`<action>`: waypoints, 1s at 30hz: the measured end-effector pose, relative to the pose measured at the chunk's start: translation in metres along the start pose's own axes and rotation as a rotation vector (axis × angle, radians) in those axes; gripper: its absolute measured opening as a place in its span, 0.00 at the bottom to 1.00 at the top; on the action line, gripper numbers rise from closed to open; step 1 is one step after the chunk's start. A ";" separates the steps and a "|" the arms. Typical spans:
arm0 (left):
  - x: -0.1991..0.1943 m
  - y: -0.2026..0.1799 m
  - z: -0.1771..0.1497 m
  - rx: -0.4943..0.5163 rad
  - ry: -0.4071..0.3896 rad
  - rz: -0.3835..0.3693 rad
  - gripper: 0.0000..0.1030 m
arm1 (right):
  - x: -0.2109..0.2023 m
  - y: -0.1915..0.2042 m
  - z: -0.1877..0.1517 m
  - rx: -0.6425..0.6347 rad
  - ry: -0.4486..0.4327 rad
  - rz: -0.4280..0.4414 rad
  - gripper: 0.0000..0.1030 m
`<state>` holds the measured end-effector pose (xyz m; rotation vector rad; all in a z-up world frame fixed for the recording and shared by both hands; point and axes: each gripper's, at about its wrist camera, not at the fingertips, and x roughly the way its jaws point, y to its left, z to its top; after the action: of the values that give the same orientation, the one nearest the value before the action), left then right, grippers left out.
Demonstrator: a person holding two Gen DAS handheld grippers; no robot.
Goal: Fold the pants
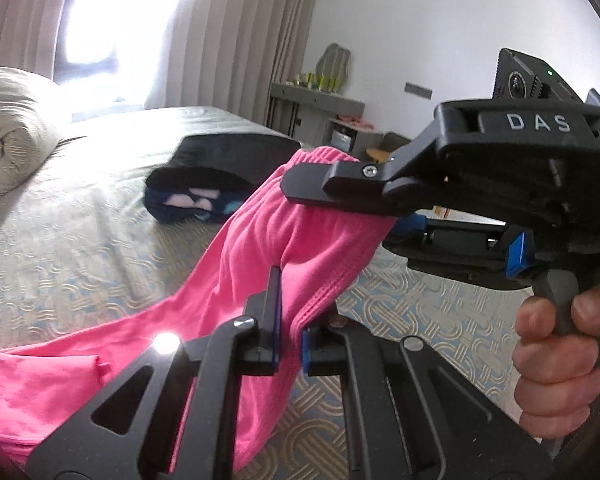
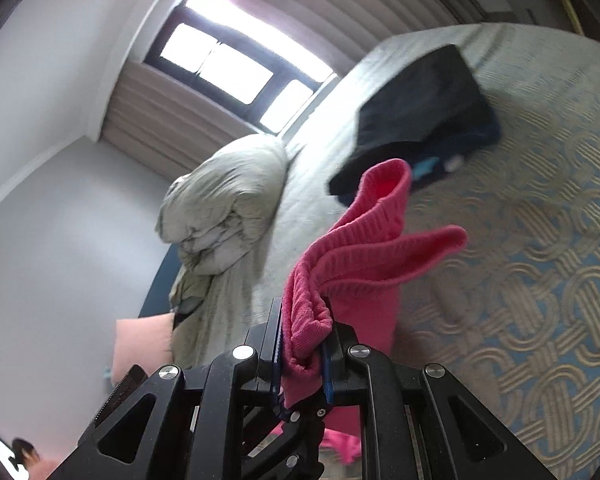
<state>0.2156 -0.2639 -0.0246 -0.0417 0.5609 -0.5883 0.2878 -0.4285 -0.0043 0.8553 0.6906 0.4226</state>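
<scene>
Above the bed (image 1: 60, 248), my left gripper (image 1: 289, 344) and right gripper (image 2: 300, 344) each clamp the pink pants (image 1: 260, 248), lifted with the rest trailing onto the cover. Only the left view shows my right hand (image 1: 556, 364) on its handle; only the right view shows the ribbed waistband (image 2: 364, 232) fanning out.

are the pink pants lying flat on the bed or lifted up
Partly lifted: the left gripper and right gripper pinch the pink pants, which trail down to the bed.

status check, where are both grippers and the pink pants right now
Left gripper shut on the pink knit pants; right gripper shut on their ribbed band. Pants lifted off the patterned bedspread. Dark folded clothes stack beyond, apart.
</scene>
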 end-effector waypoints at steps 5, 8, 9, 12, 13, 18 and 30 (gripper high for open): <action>-0.035 0.023 0.007 -0.023 -0.051 0.016 0.08 | 0.014 0.042 -0.006 -0.064 0.022 0.022 0.14; -0.058 0.038 0.009 -0.044 -0.082 0.028 0.08 | 0.027 0.069 -0.011 -0.099 0.044 0.040 0.14; -0.064 0.044 0.009 -0.050 -0.091 0.032 0.08 | 0.033 0.080 -0.013 -0.117 0.054 0.044 0.14; -0.087 0.062 0.009 -0.072 -0.124 0.053 0.08 | 0.048 0.108 -0.021 -0.161 0.081 0.058 0.14; -0.091 0.066 0.008 -0.077 -0.129 0.057 0.08 | 0.054 0.117 -0.024 -0.175 0.090 0.063 0.14; -0.121 0.107 -0.002 -0.137 -0.156 0.099 0.08 | 0.091 0.159 -0.045 -0.234 0.157 0.084 0.14; -0.150 0.238 -0.101 -0.390 -0.083 0.249 0.08 | 0.244 0.192 -0.156 -0.295 0.418 0.055 0.14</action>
<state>0.1829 0.0277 -0.0831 -0.3588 0.5830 -0.2280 0.3377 -0.0852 -0.0159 0.5091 0.9620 0.7451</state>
